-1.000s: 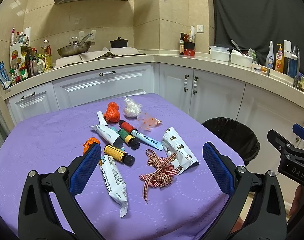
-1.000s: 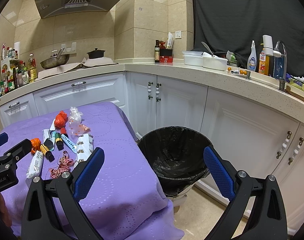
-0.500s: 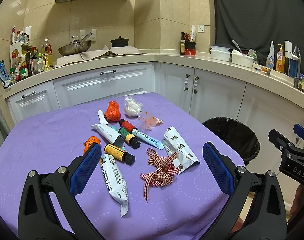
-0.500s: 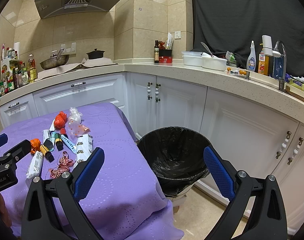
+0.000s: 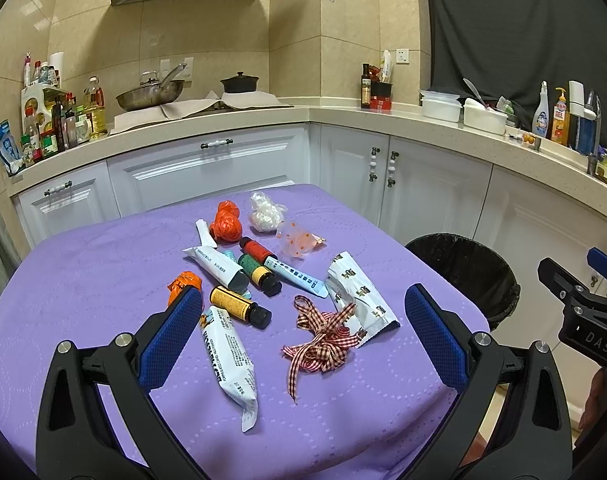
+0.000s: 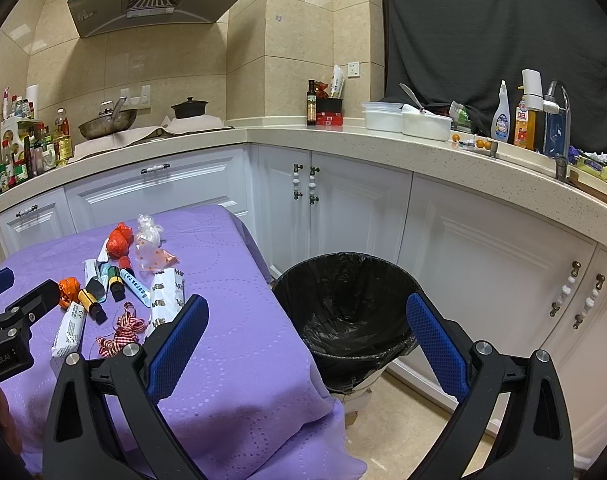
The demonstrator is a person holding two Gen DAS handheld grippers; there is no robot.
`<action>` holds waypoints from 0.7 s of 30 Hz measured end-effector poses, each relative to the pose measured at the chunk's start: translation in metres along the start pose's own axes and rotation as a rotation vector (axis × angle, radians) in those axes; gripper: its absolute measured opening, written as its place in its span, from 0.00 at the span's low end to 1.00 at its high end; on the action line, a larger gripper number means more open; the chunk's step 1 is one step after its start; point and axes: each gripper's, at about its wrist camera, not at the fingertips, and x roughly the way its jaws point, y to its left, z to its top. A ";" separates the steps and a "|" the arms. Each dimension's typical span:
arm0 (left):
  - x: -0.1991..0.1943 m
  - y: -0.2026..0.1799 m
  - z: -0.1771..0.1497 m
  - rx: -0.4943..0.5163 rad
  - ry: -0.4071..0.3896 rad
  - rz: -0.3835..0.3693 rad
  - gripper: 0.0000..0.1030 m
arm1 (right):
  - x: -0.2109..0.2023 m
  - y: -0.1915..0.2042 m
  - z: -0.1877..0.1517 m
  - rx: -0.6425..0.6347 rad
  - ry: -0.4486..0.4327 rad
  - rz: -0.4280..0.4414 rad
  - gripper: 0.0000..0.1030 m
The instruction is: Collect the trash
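Observation:
Trash lies scattered on a purple-clothed table point(image 5: 83, 280): a red checked ribbon point(image 5: 323, 340), a white printed wrapper point(image 5: 359, 300), a long white packet point(image 5: 227, 356), small bottles point(image 5: 239, 307), tubes point(image 5: 219, 266), orange crumpled bags point(image 5: 225, 224) and a clear bag point(image 5: 265, 214). My left gripper point(image 5: 303, 344) hovers open above the near side of the pile, holding nothing. My right gripper point(image 6: 307, 344) is open and empty, near the table's right edge and above the black-lined bin point(image 6: 343, 312), which stands on the floor beside the table point(image 6: 223, 280). The ribbon point(image 6: 121, 332) also shows in the right wrist view.
White kitchen cabinets point(image 5: 207, 168) and an L-shaped counter point(image 6: 423, 152) wrap behind the table and bin. The counter carries a pan point(image 5: 151, 94), a pot, bottles and containers. A dark curtain hangs at the back right. Tan floor point(image 6: 403, 420) shows beside the bin.
Almost nothing differs; both grippers stay open and the views shift only very slightly. The trash has not moved.

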 end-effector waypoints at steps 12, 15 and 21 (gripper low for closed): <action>-0.001 0.001 -0.002 -0.003 0.005 0.000 0.96 | 0.000 -0.001 0.000 0.000 0.001 0.000 0.94; -0.004 0.003 -0.005 -0.002 0.006 0.002 0.96 | 0.001 0.000 0.000 0.000 0.002 0.000 0.94; 0.001 0.003 -0.006 -0.007 0.013 0.000 0.96 | 0.004 -0.009 0.000 0.002 0.008 -0.003 0.94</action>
